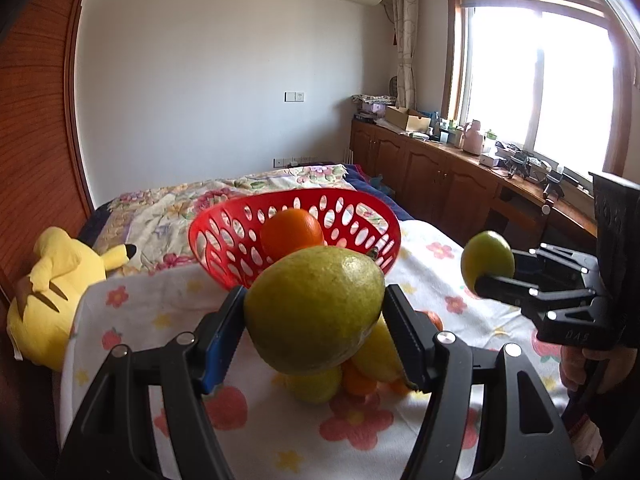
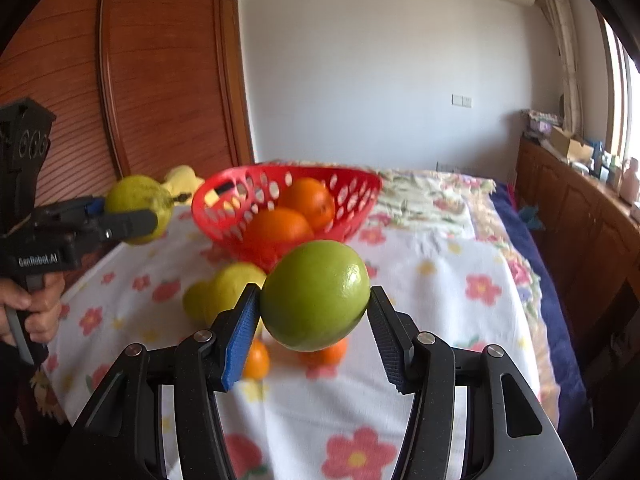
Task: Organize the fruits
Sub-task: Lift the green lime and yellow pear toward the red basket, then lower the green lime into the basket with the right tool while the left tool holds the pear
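My left hand-held gripper (image 1: 314,312) points slightly downward, jaws clamped on a large pear (image 1: 316,308). My right hand-held gripper (image 2: 316,300) tilts likewise, pads pressing a round green fruit (image 2: 316,294). Both hang above the bed (image 2: 440,280).

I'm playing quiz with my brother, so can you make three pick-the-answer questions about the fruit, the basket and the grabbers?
1. Where do the oranges sit?
A in the red basket
B on the cupboard
C on the yellow plush toy

2. What colour is the round fruit in the right gripper?
A purple
B green
C red

3. What is the left gripper doing?
A hanging empty
B lying on the cloth
C gripping a pear

Answers: 1 A, they show through the basket's holes; 2 B, its skin is shiny green; 3 C, both pads press the pear.
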### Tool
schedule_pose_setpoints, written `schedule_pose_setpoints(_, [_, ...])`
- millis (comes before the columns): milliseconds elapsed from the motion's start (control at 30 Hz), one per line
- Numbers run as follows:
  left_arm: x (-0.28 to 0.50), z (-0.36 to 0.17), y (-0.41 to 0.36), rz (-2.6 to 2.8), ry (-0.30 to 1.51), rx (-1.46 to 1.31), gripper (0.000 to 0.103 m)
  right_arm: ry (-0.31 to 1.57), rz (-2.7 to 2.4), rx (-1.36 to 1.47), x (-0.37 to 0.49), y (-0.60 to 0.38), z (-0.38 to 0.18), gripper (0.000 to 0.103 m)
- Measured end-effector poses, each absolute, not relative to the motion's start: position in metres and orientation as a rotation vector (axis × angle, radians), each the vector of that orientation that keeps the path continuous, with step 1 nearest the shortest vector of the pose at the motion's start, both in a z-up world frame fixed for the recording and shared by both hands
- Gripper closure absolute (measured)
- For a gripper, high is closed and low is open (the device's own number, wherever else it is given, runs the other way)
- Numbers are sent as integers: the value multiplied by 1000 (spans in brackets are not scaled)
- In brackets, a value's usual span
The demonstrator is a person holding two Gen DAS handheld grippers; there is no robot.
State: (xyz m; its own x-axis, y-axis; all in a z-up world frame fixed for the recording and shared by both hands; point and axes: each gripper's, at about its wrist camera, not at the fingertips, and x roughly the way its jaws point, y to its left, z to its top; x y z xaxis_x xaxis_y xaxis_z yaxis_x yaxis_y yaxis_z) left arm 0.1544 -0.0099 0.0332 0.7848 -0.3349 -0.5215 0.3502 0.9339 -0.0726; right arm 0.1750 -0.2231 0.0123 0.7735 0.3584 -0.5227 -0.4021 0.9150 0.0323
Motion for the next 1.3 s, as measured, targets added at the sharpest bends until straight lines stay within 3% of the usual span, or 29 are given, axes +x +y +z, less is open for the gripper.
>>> schedule_pose_setpoints(467, [197, 34, -7, -332, 582, 34, 36, 509, 423, -134, 219, -197, 44, 47])
schedule_pose_setpoints(1300, [235, 16, -5, -270, 650, 55, 36, 651, 409, -186, 296, -152, 10, 47])
